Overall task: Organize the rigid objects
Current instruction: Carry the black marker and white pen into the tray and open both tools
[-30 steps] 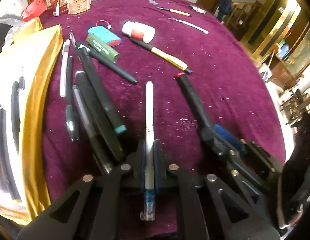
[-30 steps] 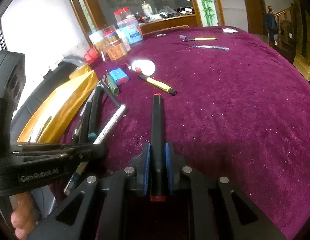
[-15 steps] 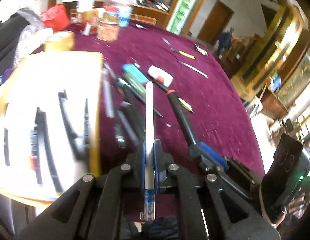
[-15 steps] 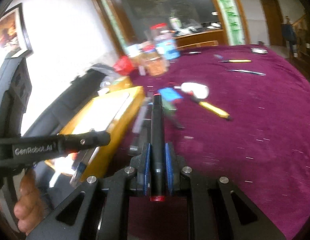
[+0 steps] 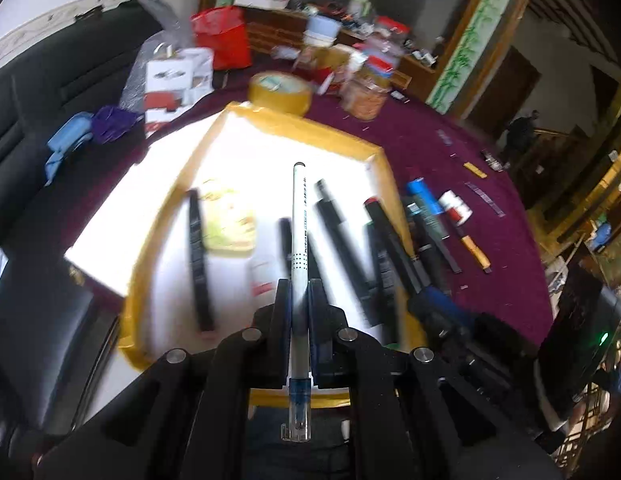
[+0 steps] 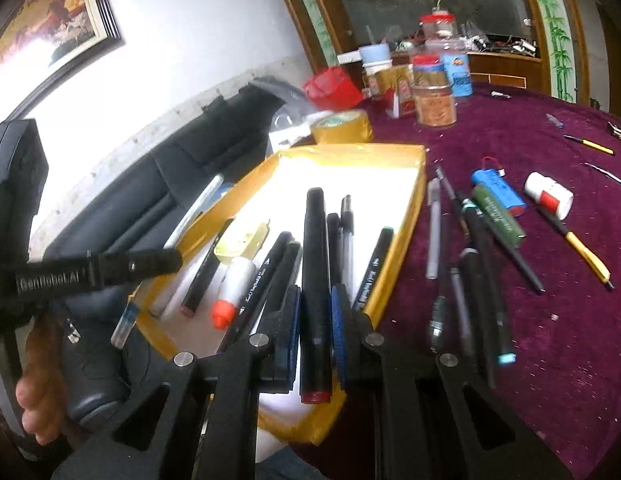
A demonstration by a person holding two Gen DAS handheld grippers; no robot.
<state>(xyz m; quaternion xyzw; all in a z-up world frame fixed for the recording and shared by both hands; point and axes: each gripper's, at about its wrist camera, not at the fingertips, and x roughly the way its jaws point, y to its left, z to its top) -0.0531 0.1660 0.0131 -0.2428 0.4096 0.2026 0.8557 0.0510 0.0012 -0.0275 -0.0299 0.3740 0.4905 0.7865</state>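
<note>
Left tongs (image 5: 298, 300) clamped on a white pen (image 5: 299, 240), pads pressed to its barrel on both sides. The pen runs straight out along the fingers; its clear blue-banded end pokes back toward the handle. It is held above the gold-rimmed tray (image 5: 162, 216), over the white floor of it.

Right tongs (image 6: 315, 328) clenched on a thick black marker (image 6: 315, 280), red end cap toward the camera. The marker points forward over the same tray (image 6: 410, 216), near its right-hand rim.

In the tray: several dark pens and markers lying roughly side by side, a white tube with an orange cap (image 6: 230, 292), a yellowish-green flat item (image 6: 240, 240). Details in the left wrist view are smeared by motion blur.

On the purple table (image 6: 550, 320), just right of the tray, a loose cluster of pens (image 6: 470, 264), one with a teal cap end. Beyond it a blue battery pack (image 6: 496, 192) touching a green cylinder (image 6: 496, 216), then a small white bottle with a red label (image 6: 548, 196), and a black-and-yellow pen (image 6: 578, 248) lying at an angle below the bottle.

A roll of tan tape (image 6: 342, 126) sits at the far edge of the tray. Jars and containers (image 6: 434, 96) stand at the back of the table.
</note>
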